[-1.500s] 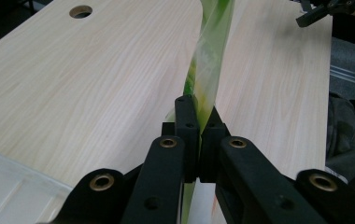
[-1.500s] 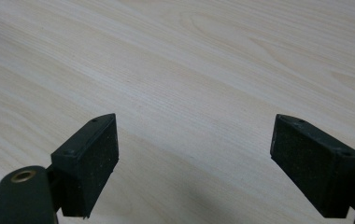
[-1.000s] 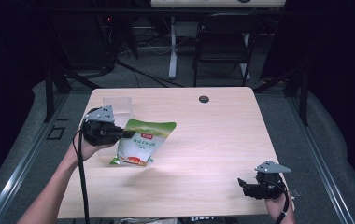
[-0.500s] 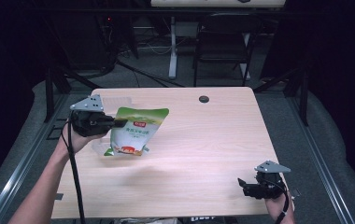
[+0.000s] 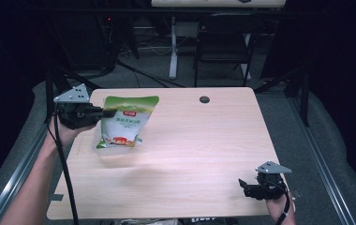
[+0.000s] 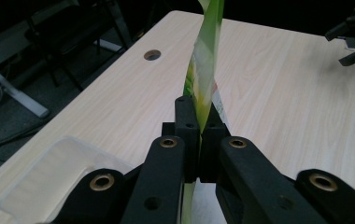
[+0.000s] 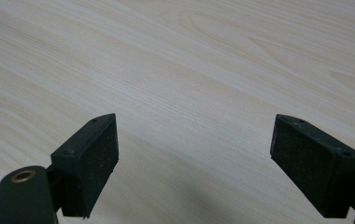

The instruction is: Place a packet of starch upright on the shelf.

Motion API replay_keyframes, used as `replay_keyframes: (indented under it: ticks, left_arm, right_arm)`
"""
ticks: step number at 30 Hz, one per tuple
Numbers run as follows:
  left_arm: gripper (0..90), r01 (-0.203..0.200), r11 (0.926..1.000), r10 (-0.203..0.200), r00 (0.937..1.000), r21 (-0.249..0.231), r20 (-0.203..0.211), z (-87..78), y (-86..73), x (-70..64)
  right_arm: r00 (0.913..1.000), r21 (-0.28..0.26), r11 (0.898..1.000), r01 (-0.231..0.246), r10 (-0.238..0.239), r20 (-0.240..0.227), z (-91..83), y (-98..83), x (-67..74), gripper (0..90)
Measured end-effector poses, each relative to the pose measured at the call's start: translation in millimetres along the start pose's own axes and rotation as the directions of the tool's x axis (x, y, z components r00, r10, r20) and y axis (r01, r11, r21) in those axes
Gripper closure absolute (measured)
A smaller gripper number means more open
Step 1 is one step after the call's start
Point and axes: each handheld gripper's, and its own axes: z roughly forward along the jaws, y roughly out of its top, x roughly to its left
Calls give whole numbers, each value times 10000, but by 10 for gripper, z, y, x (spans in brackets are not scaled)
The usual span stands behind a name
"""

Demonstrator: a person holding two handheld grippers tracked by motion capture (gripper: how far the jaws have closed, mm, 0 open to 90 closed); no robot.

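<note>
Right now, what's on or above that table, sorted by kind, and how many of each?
Green and white pouch, pinched in the left gripper: 1
Clear plastic tray, lying on the table: 1
Hand-held grippers, left one shut on the pouch, right gripper open above bare wood: 2
Total: 4
</note>
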Motion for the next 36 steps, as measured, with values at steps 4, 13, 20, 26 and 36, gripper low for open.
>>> replay_keyframes:
  ticks: [4, 13, 20, 26, 36]
  left_arm:
    - [900, -31, 10000, 29, 9996, -63, -272, -65, -2, 75]
    - [900, -35, 9999, 43, 9982, 139, -605, -82, -78, 242]
    - [900, 52, 10000, -46, 9974, 74, -725, -89, -167, 340]
    - [900, 14, 9999, -2, 9971, 156, -760, -113, -203, 375]
    - [900, -153, 9956, 231, 9962, 928, -841, -15, -284, 435]
  right_arm:
    - [10000, -26, 10000, 18, -18, 6, 3, -1, -1, 145]
    - [10000, -16, 10000, 22, -22, 27, 5, -2, -3, 145]
    - [10000, 32, 10000, -9, 9, -4, -2, -1, -6, 145]
    - [10000, -26, 10000, -23, 23, 12, 1, -2, -2, 145]
    - [10000, -22, 10000, 1, -1, 58, 4, -3, -4, 145]
